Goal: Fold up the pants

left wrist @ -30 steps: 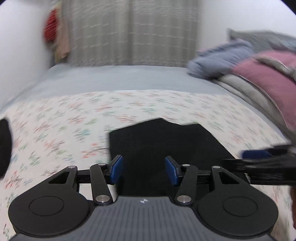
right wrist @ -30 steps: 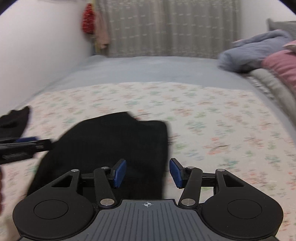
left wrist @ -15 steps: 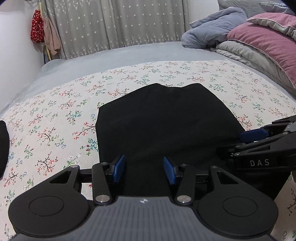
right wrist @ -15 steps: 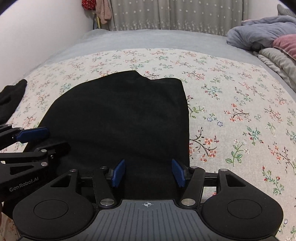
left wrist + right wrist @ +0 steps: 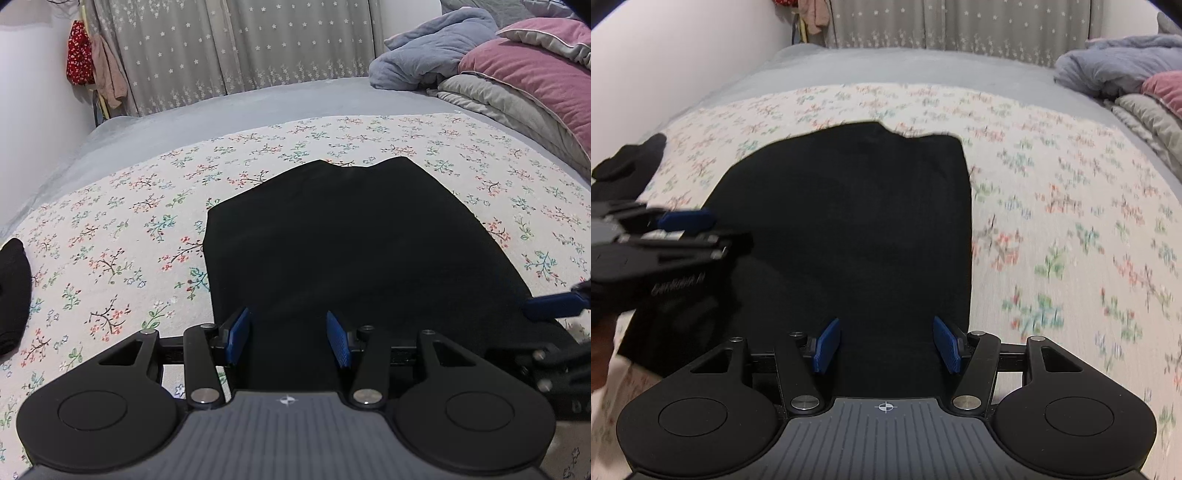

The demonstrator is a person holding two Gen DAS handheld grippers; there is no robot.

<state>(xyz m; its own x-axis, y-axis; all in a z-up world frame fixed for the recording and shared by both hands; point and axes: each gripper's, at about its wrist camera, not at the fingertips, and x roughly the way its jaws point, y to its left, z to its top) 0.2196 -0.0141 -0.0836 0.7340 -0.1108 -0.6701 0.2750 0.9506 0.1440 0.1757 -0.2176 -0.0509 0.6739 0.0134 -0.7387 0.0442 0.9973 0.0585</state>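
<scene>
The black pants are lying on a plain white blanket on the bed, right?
Not quite. The black pants do lie on the bed, but the blanket under them is not plain: it is covered in little flowers and twigs. The left wrist view shows the pattern sharply.

Each fisheye camera sits behind its own gripper's blue-padded fingers, close above the bed and angled down along them. The left wrist view looks over the left gripper (image 5: 288, 341) toward the grey star-patterned curtain (image 5: 236, 48); the right wrist view looks over the right gripper (image 5: 886, 345) the same way. Both share the flat black fabric pants (image 5: 351, 243) on the floral bedspread (image 5: 110, 236), and each catches the other gripper at its edge.
</scene>
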